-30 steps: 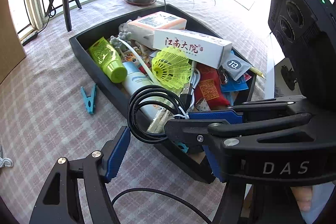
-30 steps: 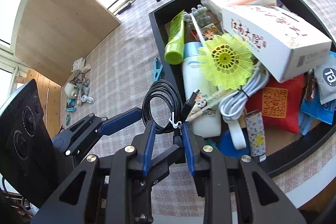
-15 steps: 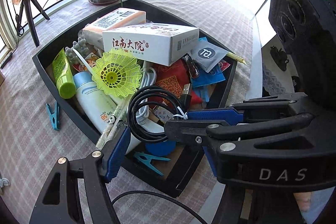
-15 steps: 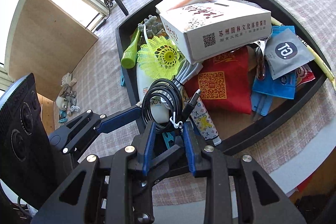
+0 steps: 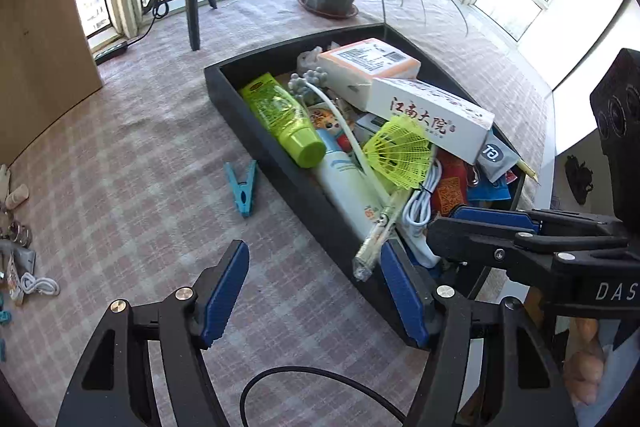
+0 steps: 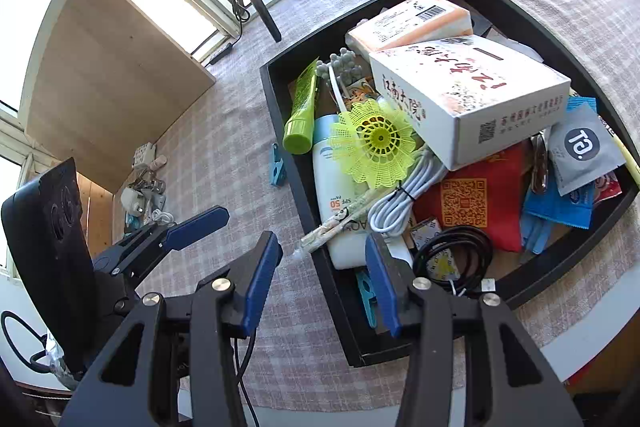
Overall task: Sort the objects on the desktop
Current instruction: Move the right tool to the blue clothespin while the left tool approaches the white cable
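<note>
Black cable [image 6: 454,259] lies coiled in the tray's [image 6: 344,327] near corner, just right of the right gripper [image 6: 322,281], whose jaws have just been opening, empty. Left gripper [image 5: 314,293] gapes empty too.

A black coiled cable [image 6: 454,259] lies flat in the near corner of the black tray [image 6: 560,27], beside a red pouch [image 6: 480,195]. A yellow shuttlecock [image 6: 376,143] rests on a white tube [image 6: 332,195]; a green tube [image 6: 302,111] lies along the left wall.
</note>
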A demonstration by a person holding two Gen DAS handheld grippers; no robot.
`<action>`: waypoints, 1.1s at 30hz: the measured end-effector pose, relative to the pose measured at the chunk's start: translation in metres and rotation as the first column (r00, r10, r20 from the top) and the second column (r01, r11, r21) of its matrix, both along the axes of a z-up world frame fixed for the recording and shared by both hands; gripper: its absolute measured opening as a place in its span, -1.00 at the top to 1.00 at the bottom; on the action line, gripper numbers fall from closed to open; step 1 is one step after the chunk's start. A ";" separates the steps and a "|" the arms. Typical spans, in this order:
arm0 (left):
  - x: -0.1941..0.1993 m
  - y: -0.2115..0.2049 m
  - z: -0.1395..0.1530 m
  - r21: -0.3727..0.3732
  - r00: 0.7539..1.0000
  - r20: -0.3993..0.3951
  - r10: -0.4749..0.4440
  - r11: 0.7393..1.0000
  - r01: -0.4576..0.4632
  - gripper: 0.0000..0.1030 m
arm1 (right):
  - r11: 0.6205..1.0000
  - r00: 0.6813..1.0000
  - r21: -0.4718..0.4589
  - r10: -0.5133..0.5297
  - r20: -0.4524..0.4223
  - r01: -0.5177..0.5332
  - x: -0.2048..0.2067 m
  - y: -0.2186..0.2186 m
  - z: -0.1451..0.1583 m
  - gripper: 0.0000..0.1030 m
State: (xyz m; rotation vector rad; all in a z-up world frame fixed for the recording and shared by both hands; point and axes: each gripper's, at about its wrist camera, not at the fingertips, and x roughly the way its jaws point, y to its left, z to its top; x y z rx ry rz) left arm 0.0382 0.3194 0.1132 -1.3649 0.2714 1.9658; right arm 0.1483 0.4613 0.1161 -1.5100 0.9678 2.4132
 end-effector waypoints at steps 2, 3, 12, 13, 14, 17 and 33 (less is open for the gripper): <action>-0.019 -0.025 -0.003 -0.028 0.995 0.007 0.100 0.995 -0.100 -0.27 | 0.999 0.999 -0.007 0.034 0.008 -0.034 -0.015 -0.011 -0.004 0.12; -0.028 -0.039 -0.005 -0.038 0.989 0.013 0.146 0.989 -0.146 -0.27 | 0.999 0.999 -0.010 0.048 0.013 -0.048 -0.022 -0.016 -0.006 0.10; -0.085 -0.147 -0.035 -0.117 0.865 0.075 0.496 0.866 -0.487 -0.27 | 0.982 0.981 0.028 0.186 0.054 -0.188 -0.082 -0.072 -0.027 0.04; -0.088 -0.154 -0.038 -0.131 0.851 0.075 0.520 0.851 -0.508 -0.27 | 0.980 0.979 0.048 0.192 0.065 -0.195 -0.088 -0.076 -0.030 0.01; -0.092 -0.160 -0.042 -0.145 0.839 0.077 0.539 0.838 -0.525 -0.27 | 0.977 0.978 0.074 0.194 0.079 -0.200 -0.094 -0.080 -0.032 -0.01; -0.095 -0.176 -0.044 -0.148 0.812 0.072 0.579 0.812 -0.565 -0.27 | 0.963 0.969 0.134 0.223 0.103 -0.236 -0.106 -0.092 -0.039 -0.04; -0.124 -0.212 -0.068 -0.161 0.705 0.194 0.682 0.731 -0.663 -0.27 | 0.981 0.964 0.095 0.145 0.223 -0.169 -0.141 -0.085 -0.085 -0.05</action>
